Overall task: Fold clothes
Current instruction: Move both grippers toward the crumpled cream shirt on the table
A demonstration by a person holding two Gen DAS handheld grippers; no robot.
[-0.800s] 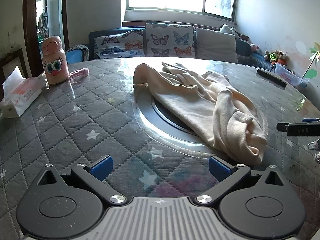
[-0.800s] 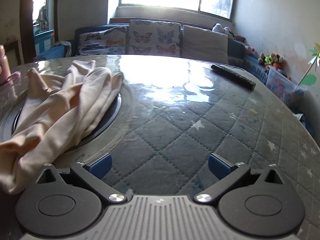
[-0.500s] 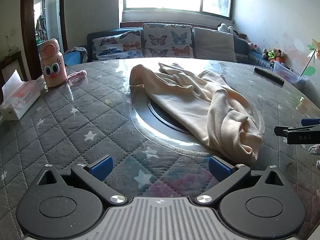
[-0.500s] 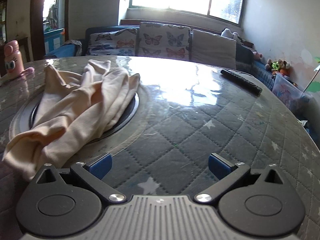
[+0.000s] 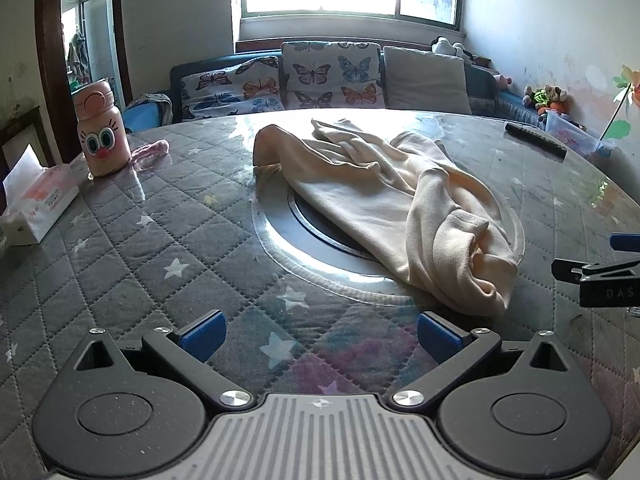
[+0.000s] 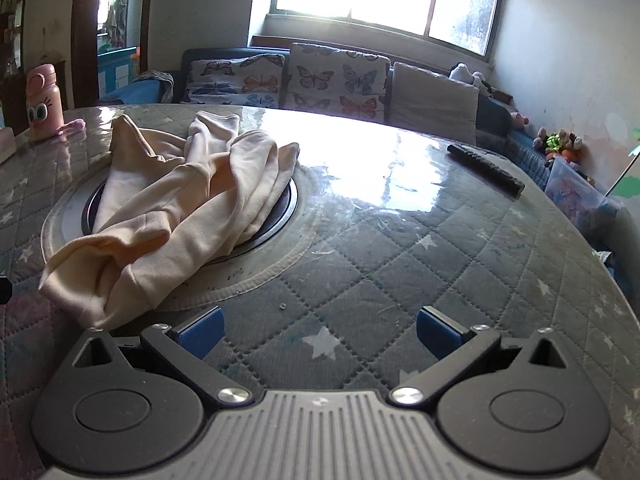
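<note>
A cream garment [image 5: 392, 200] lies crumpled over the round steel insert in the middle of the quilted grey table [image 5: 120, 240]. It also shows in the right wrist view [image 6: 180, 208], at the left. My left gripper [image 5: 319, 338] is open and empty, near the table's front edge, just short of the garment's bunched near end. My right gripper [image 6: 318, 334] is open and empty, to the right of the garment. Its fingertips [image 5: 596, 276] show at the right edge of the left wrist view.
A pink cartoon bottle [image 5: 102, 136] and a tissue box [image 5: 36, 204] stand at the table's left. A black remote [image 6: 484, 170] lies at the far right. A sofa with butterfly cushions [image 5: 328, 76] stands behind the table, under a bright window.
Both grippers have drawn back and up a little from the table. The right wrist view has turned left, bringing more of the garment into it. The garment has not moved.
</note>
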